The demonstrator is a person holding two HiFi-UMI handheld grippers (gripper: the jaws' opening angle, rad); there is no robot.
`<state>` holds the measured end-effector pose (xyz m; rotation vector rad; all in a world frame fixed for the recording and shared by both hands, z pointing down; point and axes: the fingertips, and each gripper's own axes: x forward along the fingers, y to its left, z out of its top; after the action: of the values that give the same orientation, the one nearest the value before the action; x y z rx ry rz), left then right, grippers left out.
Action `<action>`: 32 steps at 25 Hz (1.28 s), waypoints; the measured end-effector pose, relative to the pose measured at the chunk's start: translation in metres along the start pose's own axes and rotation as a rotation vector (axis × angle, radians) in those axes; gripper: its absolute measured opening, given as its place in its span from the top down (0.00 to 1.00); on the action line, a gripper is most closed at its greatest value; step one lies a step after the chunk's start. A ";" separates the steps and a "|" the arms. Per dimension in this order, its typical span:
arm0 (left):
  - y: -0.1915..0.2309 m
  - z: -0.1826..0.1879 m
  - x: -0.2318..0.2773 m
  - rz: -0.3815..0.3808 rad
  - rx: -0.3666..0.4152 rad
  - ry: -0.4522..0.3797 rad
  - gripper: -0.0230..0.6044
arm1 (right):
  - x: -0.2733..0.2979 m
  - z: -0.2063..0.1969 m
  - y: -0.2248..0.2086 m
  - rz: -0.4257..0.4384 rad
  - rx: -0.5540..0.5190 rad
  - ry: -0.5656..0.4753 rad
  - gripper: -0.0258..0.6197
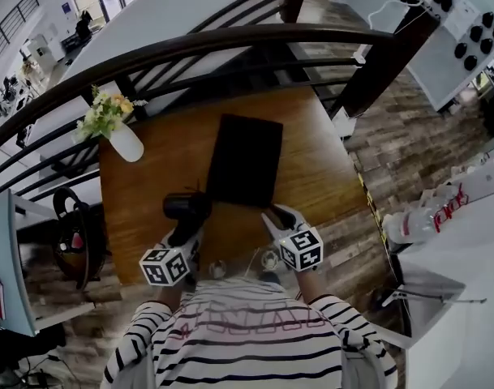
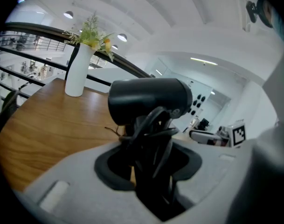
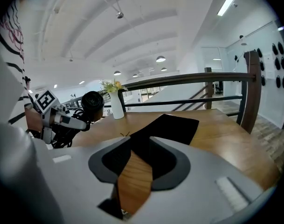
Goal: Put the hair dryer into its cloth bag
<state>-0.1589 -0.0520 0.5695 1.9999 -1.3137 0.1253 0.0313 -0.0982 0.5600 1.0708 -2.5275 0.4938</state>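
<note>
Stage: early, nothing bagged | left gripper (image 1: 186,227): fingers pinched hair dryer (image 1: 187,207) by its cord-wrapped handle, beside the bag's near corner | right gripper (image 1: 275,217): fingers spread, empty, near cloth bag (image 1: 245,159) lying flat on tabletop (image 1: 311,168) | remaining: open bag, insert dryer

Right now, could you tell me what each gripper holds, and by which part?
The left gripper clamps the black hair dryer by its cord-wrapped handle; the right gripper is open and empty.

Black hair dryer (image 1: 187,207) upright (cord bunched at handle), black cloth bag (image 1: 245,159) flat just beside
</note>
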 end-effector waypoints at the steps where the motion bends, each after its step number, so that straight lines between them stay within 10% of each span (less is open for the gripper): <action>1: -0.001 -0.002 0.002 0.014 -0.009 -0.005 0.70 | 0.003 -0.002 -0.004 0.016 -0.010 0.014 0.77; 23: -0.006 -0.045 0.012 0.202 -0.106 -0.048 0.70 | 0.099 -0.082 -0.036 0.279 -0.858 0.484 0.73; 32: 0.000 -0.060 0.008 0.222 -0.096 -0.010 0.70 | 0.111 -0.097 -0.040 0.297 -0.873 0.535 0.81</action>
<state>-0.1375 -0.0207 0.6170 1.7735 -1.5165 0.1537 0.0059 -0.1492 0.7020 0.1970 -2.0452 -0.2401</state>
